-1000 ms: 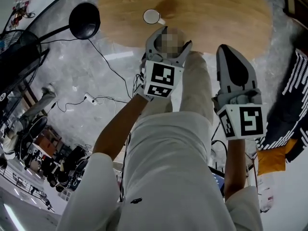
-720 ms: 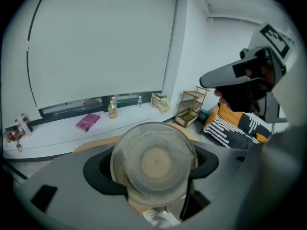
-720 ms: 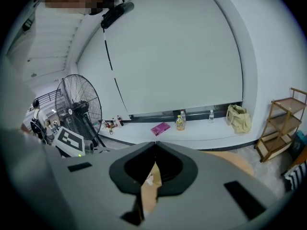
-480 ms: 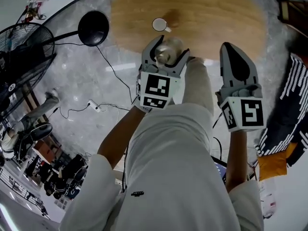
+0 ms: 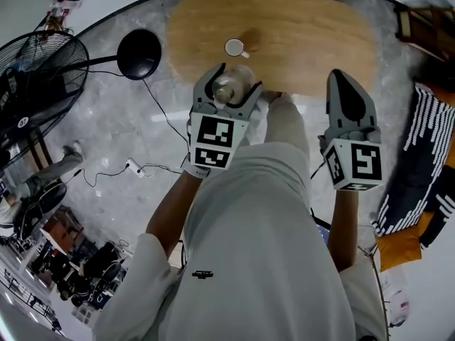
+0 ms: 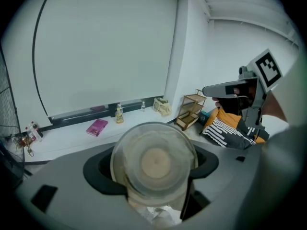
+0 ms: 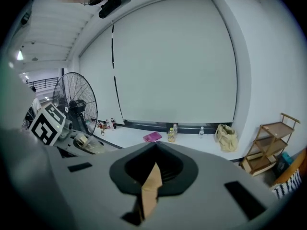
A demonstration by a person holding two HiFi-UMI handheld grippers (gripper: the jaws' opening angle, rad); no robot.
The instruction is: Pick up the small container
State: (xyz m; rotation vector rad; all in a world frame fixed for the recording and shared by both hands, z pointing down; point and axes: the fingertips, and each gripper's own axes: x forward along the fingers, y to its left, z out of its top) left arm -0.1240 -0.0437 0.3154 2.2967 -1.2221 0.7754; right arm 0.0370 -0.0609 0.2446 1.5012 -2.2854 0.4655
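Observation:
The small container [image 5: 229,89] is a clear round tub with a pale bottom. My left gripper [image 5: 226,91] is shut on it and holds it in the air over the near edge of the wooden table [image 5: 306,34]. In the left gripper view the container [image 6: 153,164] fills the space between the jaws and its round face points at the camera. My right gripper [image 5: 346,94] hangs to the right at about the same height, shut with nothing in it. The right gripper [image 7: 153,152] shows its jaws closed along one seam in its own view.
A white cup [image 5: 234,47] stands on the table beyond the container. A black round stand base [image 5: 140,54] and a floor fan [image 5: 35,77] are at the left, with cables on the marble floor. A striped cloth [image 5: 426,162] lies at the right.
My left gripper has drifted a little left relative to the white cup, still holding the container. The right gripper stays shut beside it. The head view has shifted.

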